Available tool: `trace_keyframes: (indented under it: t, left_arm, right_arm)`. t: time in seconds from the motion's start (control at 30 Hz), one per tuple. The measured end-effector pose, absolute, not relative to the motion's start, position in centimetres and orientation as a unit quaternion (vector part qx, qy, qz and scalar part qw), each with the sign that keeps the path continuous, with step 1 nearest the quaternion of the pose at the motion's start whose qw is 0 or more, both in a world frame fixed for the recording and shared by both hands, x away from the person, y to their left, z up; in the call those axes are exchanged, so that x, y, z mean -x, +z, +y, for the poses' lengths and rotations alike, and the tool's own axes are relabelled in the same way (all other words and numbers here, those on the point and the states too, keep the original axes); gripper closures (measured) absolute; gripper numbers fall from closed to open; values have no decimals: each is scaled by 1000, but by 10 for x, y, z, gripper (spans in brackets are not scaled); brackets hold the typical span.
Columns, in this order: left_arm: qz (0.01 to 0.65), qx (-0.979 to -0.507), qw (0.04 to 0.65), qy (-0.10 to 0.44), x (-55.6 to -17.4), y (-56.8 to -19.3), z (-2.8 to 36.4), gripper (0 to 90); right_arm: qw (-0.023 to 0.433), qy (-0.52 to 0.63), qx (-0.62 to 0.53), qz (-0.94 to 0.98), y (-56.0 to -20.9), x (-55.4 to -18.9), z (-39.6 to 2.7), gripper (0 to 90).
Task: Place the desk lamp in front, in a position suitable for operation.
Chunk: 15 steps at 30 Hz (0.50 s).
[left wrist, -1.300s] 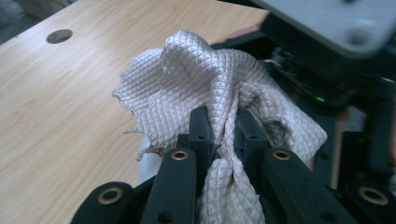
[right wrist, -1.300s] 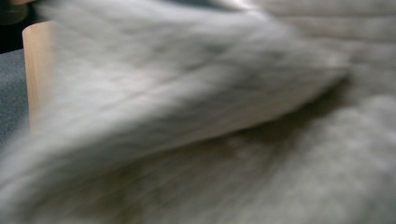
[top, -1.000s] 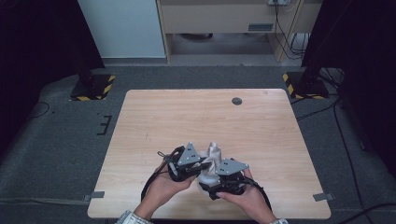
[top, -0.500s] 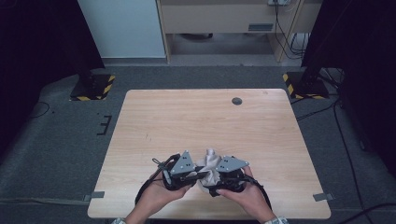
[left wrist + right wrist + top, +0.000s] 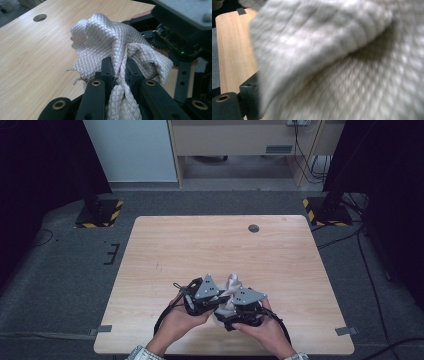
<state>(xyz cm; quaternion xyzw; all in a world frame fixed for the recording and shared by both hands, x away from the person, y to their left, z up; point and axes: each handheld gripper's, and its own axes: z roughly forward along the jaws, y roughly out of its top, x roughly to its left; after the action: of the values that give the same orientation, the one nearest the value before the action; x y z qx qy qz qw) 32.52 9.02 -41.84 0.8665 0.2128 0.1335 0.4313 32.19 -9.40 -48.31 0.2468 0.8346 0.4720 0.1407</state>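
Holding: left gripper (image 5: pixel 119 68) pinches bunched white cloth (image 5: pixel 110 42)
Right gripper (image 5: pixel 239 312): grip hidden under cloth, cannot tell
Cloth place: near edge of table (image 5: pixel 165 245), between both hands
Tip: keep pinch tight, draw hands apart slowly

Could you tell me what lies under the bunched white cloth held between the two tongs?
The wooden table shows beside the cloth, whose underside is hidden. The left tongs pinch a fold.

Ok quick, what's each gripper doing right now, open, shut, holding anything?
Left gripper: shut on the white cloth.
Right gripper: against the same cloth; open or shut cannot be told.
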Motion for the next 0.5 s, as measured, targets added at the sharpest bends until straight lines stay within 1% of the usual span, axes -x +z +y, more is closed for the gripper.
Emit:
trace_keyframes:
  t: [0.2, 0.5]
  left_arm:
    - [239, -857, 434, 143, -331, -419, 109, 791]
    - [253, -853, 432, 148, -329, -425, 128, 792]
  right_arm:
    - [139, 473, -247, 834, -483, -322, -95, 88]
    - [144, 470, -255, 833, -483, -325, -101, 88]
